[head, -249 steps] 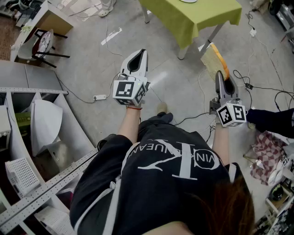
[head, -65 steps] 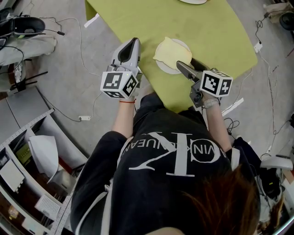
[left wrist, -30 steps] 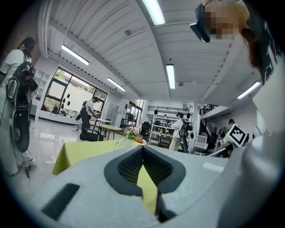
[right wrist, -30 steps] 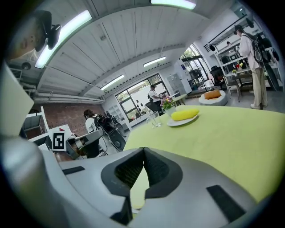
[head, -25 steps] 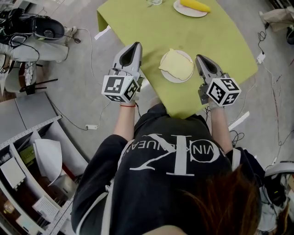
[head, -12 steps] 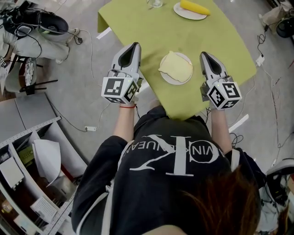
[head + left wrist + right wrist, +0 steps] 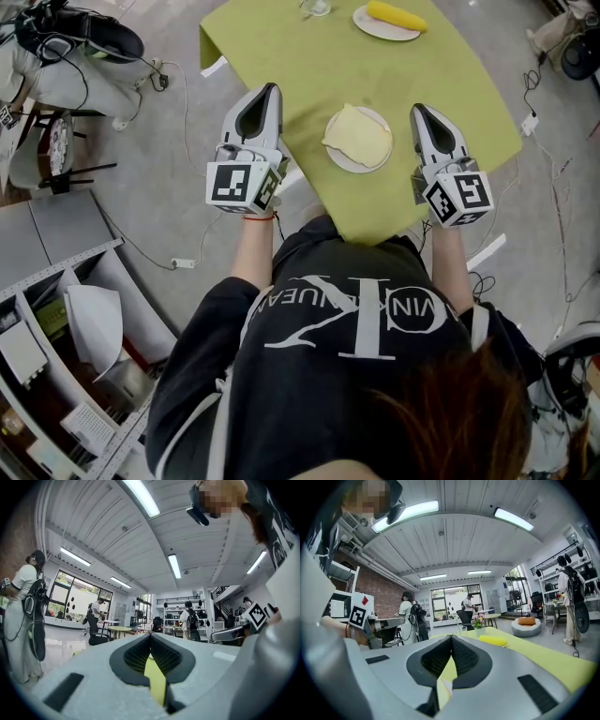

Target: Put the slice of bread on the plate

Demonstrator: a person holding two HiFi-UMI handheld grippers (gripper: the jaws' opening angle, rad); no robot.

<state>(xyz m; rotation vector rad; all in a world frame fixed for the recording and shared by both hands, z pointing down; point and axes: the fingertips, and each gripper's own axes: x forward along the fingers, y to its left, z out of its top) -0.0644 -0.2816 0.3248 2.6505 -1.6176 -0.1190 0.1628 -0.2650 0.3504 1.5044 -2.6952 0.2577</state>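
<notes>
Your slice of bread (image 7: 357, 137) lying flat on the white plate (image 7: 356, 168), near the front edge of the green table (image 7: 300, 56), your left gripper (image 7: 269, 89) and right gripper (image 7: 418, 111) on either side, clear of it, both 2 pairs of jaws closed together, nothing held.

Pale yellow bread slice (image 7: 359, 134), white plate (image 7: 345, 162), lime-green tablecloth (image 7: 309, 66), grey floor (image 7: 159, 187)

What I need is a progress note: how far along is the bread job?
Done: the bread lies on the plate. In hand: nothing; the left gripper and right gripper flank the plate, jaws shut, empty. Left: nothing that shows.
</notes>
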